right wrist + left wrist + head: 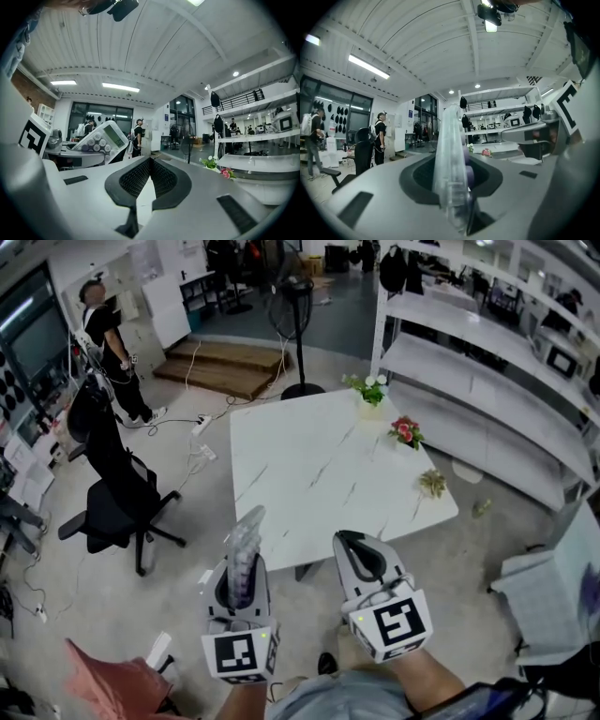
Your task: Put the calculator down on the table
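The left gripper (242,577) has its jaws part-way closed on the calculator (247,535). It holds the calculator on edge with the top pointing away from the person, in the air just short of the near left corner of the table (309,465). The right gripper (352,542) rides beside it with its jaw tips together and nothing between them.

To set the calculator down well, the person should probably carry it over the bare near part of the tabletop, well away from the flowers (372,388) along the far right side. The left gripper should then tip so that the calculator's flat back faces the top. The jaws should open only once that back rests on the surface, since dropping it on its thin edge could let it fall over or skid.

The calculator is a slim wedge with a clear, glossy plastic shell and round purple keys, and it looks slippery. The jaw pads are dark with a fine ribbed grain. The tabletop is square, white and smooth, with faint grey veins like marble.
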Demonstrator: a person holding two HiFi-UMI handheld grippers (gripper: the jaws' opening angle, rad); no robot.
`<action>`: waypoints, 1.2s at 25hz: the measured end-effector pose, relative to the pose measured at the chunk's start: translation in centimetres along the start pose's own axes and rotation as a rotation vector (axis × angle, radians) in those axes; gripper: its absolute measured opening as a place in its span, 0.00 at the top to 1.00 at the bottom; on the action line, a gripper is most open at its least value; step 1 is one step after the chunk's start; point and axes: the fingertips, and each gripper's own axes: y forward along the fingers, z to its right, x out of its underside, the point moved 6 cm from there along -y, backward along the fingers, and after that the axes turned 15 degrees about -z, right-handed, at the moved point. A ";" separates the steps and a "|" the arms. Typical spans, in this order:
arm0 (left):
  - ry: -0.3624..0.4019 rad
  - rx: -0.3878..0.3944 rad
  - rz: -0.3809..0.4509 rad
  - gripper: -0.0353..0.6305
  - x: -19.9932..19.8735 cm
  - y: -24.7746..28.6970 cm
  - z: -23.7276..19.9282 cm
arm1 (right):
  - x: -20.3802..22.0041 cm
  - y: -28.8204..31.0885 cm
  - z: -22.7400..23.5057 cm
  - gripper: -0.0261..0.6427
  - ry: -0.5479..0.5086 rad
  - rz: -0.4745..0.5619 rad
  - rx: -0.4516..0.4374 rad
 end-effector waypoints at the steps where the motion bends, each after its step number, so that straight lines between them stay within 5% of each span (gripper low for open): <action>1: 0.004 0.003 -0.007 0.75 0.2 0.5 0.1 | 0.2 0.3 0.3 0.93 0.006 -0.002 0.001; 20: 0.086 -0.031 -0.127 0.75 -4.3 17.2 1.5 | -0.6 13.4 13.3 0.93 0.103 -0.047 -0.069; 30: 0.138 -0.085 -0.066 0.75 -10.9 24.0 2.5 | -5.6 19.0 20.1 0.93 0.099 0.042 -0.124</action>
